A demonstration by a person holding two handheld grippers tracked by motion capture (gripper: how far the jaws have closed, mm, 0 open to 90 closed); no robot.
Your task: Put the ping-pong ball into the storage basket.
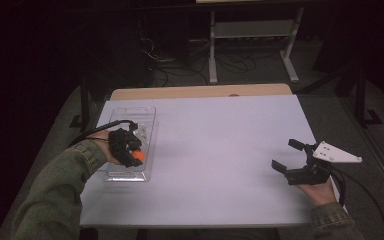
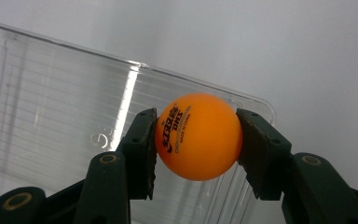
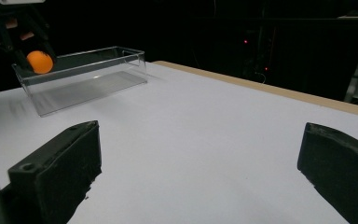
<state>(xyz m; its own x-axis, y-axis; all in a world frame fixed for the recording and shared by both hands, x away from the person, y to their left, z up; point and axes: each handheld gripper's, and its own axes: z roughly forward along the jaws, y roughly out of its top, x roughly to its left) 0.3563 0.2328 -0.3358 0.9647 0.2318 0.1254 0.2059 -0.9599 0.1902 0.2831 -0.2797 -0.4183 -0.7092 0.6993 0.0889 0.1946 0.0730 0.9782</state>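
An orange ball (image 2: 198, 136), smooth, round and matt like a table-tennis ball, with small dark and red print on its skin, sits clamped between the two flat black pads of the left gripper (image 2: 196, 140); the pads press on opposite sides of it. In the high view the left gripper (image 1: 130, 148) holds the ball (image 1: 138, 156) over the clear tray (image 1: 146, 112) at the left side of the table (image 1: 220, 150). From the right gripper view the ball (image 3: 40, 61) hangs at about rim height over the tray's (image 3: 98, 70) near end, and whether it touches the rim I cannot tell.

The tray is a long rectangular box of clear, glossy plastic with thin upright walls, rounded corners and fine parallel ridges across its floor (image 2: 51, 116), which catches a bright streak of light. It lies lengthwise from near to far on the table's smooth, pale, matt top; a tan wooden edge (image 1: 200, 92) shows at the far side.

The right gripper (image 1: 291, 156) is held well apart at the near right, low over bare table, its blocky black jaws spread wide with nothing between them. A grey three-cornered plate (image 1: 336, 152) rides on top and a dark cable (image 1: 365, 192) trails off it. Beyond the table, in the dark, stand a white metal frame (image 1: 252, 30) and loose cables (image 1: 180, 70) on the floor. Nothing lies between the two grippers.
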